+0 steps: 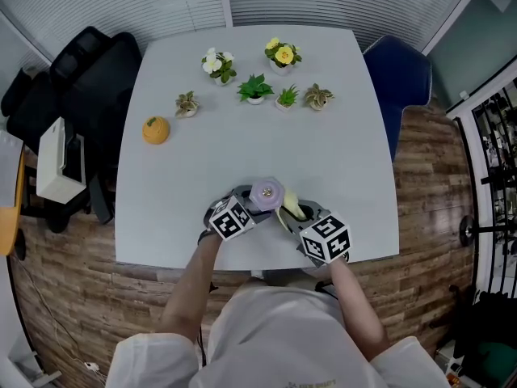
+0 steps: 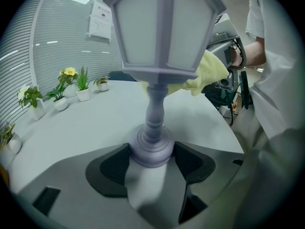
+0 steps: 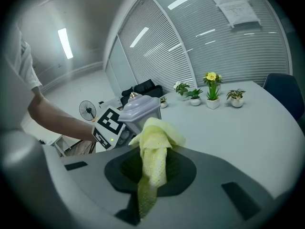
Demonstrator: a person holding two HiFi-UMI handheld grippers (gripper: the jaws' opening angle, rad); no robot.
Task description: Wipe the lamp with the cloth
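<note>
1. One lamp (image 1: 266,192) stands upright by the near edge of the table (image 1: 242,136).
2. Left gripper (image 2: 151,157) has its jaws clamped on either side of the lamp's round base.
3. Right gripper (image 3: 152,168) has its jaws closed on the cloth (image 3: 155,147), with the bunched end against the lamp's head.
4. Small plants (image 1: 255,87) line the far side.
</note>
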